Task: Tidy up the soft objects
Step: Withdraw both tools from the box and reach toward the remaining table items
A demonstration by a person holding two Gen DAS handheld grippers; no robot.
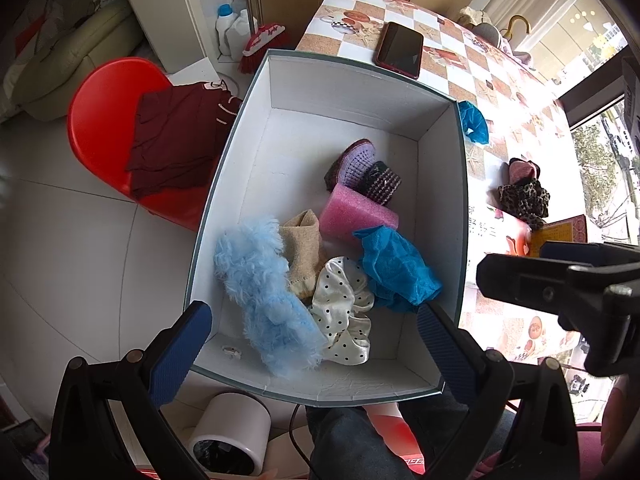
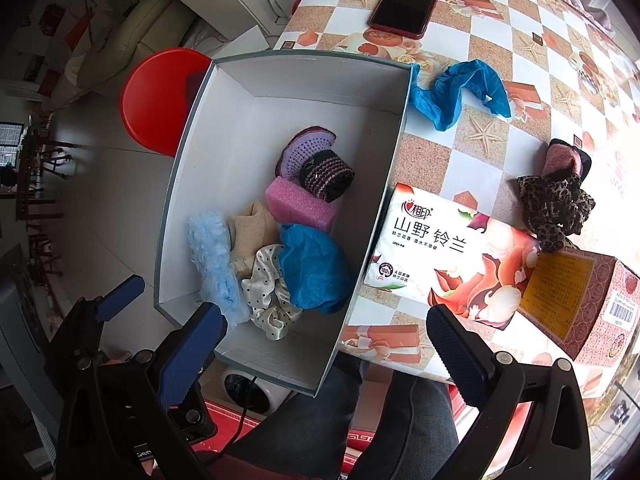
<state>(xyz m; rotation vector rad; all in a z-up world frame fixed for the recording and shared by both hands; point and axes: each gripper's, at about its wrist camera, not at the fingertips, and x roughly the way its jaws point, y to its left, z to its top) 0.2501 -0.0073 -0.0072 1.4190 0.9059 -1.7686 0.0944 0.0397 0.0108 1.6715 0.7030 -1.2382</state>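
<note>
- Left gripper (image 1: 310,344): pointed steeply down over the near end of the white box (image 1: 440,216); its two blue-padded fingers (image 1: 180,354) stand wide apart, with nothing between them. The left finger hangs outside the box's near-left corner, the right finger at the near-right corner.
- Right gripper (image 2: 326,354): also pointed steeply down, fingers (image 2: 460,354) spread wide and empty. One finger hangs over the box's near end, the other over the table's near edge, just below the tissue pack (image 2: 452,252).
- Box contents, gathered toward the near half: fluffy light-blue piece (image 1: 264,292) along the left wall; beige knit piece (image 1: 304,256) beside it; white polka-dot scrunchie (image 1: 344,312) nearest the front wall; crumpled blue cover (image 1: 394,268) against the right wall; pink foam block (image 1: 356,212) and a purple knitted item (image 1: 358,160) with a dark striped roll (image 1: 382,182) toward the middle.
- Soft things outside the box, on the checked table (image 2: 460,136): a second blue cover (image 2: 460,92) touching the box's far-right corner; a leopard-print scrunchie (image 2: 554,210) and a pink-and-black fabric piece (image 2: 562,160) near the table's right edge, well apart from the box.
- Other items: phone (image 2: 406,4) at the table's far edge; patterned carton (image 2: 580,304) beside the tissue pack; red chair (image 1: 104,120) carrying a maroon garment (image 1: 176,140) left of the box.
</note>
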